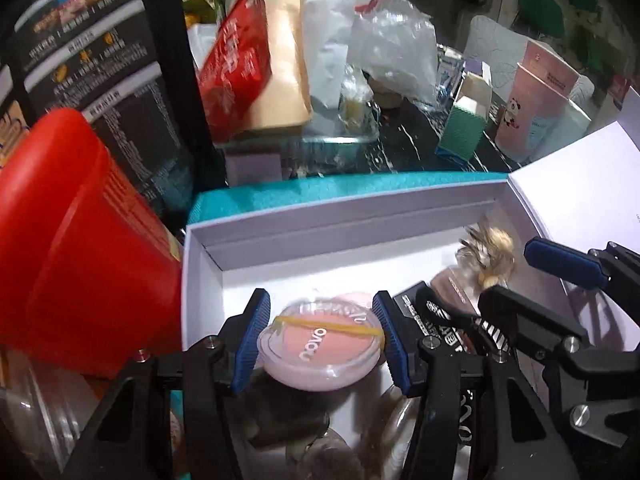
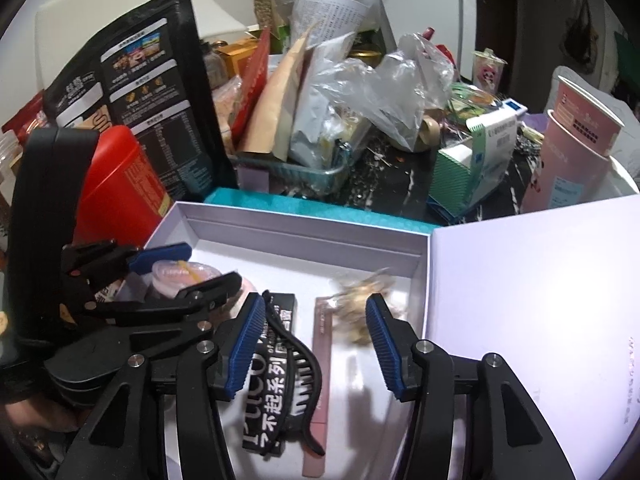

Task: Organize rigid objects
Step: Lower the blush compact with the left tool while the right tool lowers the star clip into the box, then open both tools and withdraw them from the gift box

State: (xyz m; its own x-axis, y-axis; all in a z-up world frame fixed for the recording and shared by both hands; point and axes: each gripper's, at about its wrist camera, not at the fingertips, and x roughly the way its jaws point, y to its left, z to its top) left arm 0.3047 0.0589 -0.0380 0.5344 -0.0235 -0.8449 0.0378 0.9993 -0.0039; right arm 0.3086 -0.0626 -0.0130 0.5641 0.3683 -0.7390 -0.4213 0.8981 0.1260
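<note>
Left wrist view: the left gripper (image 1: pixel 322 334) is clamping the round pink compact (image 1: pixel 320 342) by its rim, holding it over the near-left part of the white box (image 1: pixel 320 220), apparently to set it inside. Right wrist view: the right gripper (image 2: pixel 316 344) is hanging with jaws apart and nothing pinched above the black hair clip (image 2: pixel 298 360) lying mid-box, while a blurred tan hair ornament (image 2: pixel 360 304) is sitting deeper in the box.

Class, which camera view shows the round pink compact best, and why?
The left wrist view: the round pink compact sits large and centred between the left gripper pads. In the right wrist view it is small, half hidden behind that gripper.
</note>
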